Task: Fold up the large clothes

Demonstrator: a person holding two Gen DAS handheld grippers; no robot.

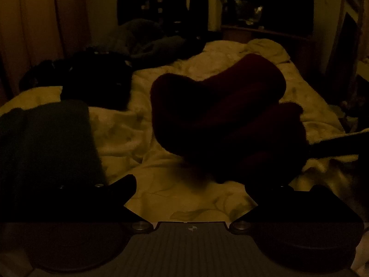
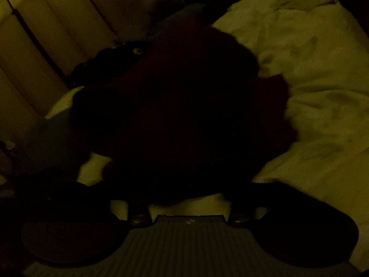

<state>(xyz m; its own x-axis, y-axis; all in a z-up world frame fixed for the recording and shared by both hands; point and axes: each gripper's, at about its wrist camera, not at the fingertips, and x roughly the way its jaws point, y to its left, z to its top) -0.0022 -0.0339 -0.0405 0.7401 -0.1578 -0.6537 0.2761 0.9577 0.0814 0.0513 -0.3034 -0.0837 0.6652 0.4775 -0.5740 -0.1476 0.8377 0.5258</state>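
The room is very dim. A dark red garment (image 1: 219, 106) lies bunched on the pale duvet (image 1: 184, 198), its near edge raised over a shadow. My left gripper (image 1: 190, 184) hangs just in front of it, fingers wide apart and open with only duvet between them. In the right wrist view the same red garment (image 2: 180, 106) fills the middle and covers my right gripper (image 2: 184, 184). Its fingertips are lost in the dark cloth, and the jaws stand shut on a fold of it.
A folded dark green garment (image 1: 46, 138) lies on the bed at the left. Black clothes (image 1: 92, 76) are heaped behind it. A shelf unit (image 1: 265, 30) stands past the bed's far end, and pale wall panels (image 2: 46, 34) run along the left side.
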